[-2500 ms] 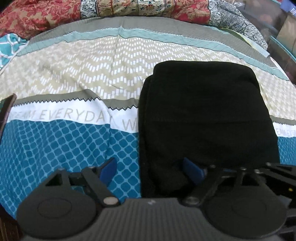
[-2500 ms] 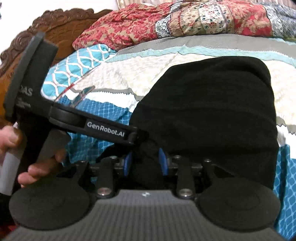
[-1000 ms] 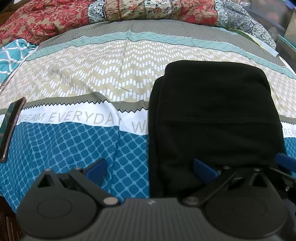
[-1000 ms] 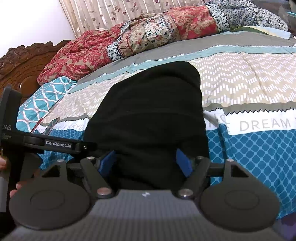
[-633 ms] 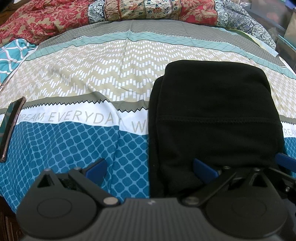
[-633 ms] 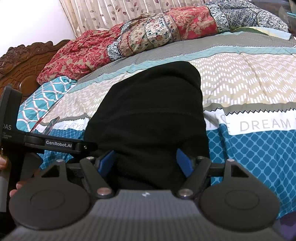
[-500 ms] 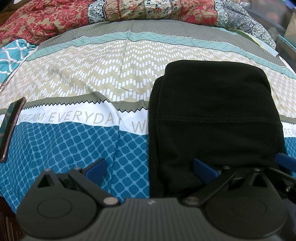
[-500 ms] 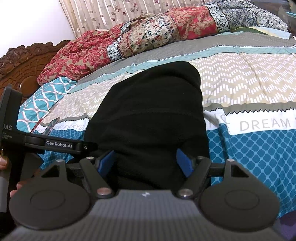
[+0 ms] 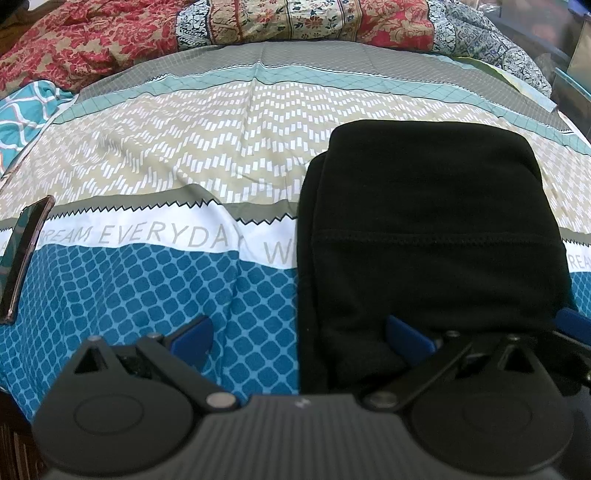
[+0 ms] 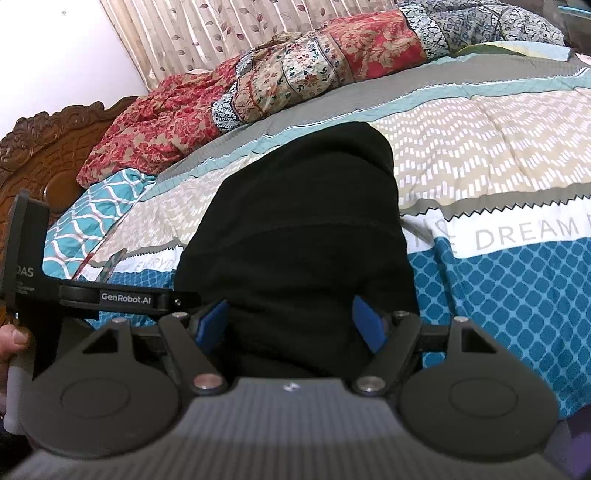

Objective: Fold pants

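Observation:
Black pants point(image 9: 424, 229) lie folded into a thick rectangle on the patterned bedspread point(image 9: 147, 288). My left gripper point(image 9: 299, 338) is open and straddles the bundle's near left corner, one blue pad over the bedspread and the other over the black cloth. In the right wrist view the pants point(image 10: 303, 229) run away from me. My right gripper point(image 10: 290, 321) is open, and the bundle's near end sits between its blue fingers point(image 10: 365, 321) without being squeezed. A person's hand point(image 10: 11, 339) holds the left tool's handle.
A dark phone point(image 9: 26, 254) lies on the bedspread at the far left. A crumpled red floral quilt point(image 9: 295, 22) runs along the back of the bed. A carved wooden headboard point(image 10: 44, 147) and a teal pillow point(image 10: 96, 214) are at the left.
The right gripper, shut on the pants' near end 2.5 s ago, has opened and let go. Its view has swung right. Over the last second neither gripper moved.

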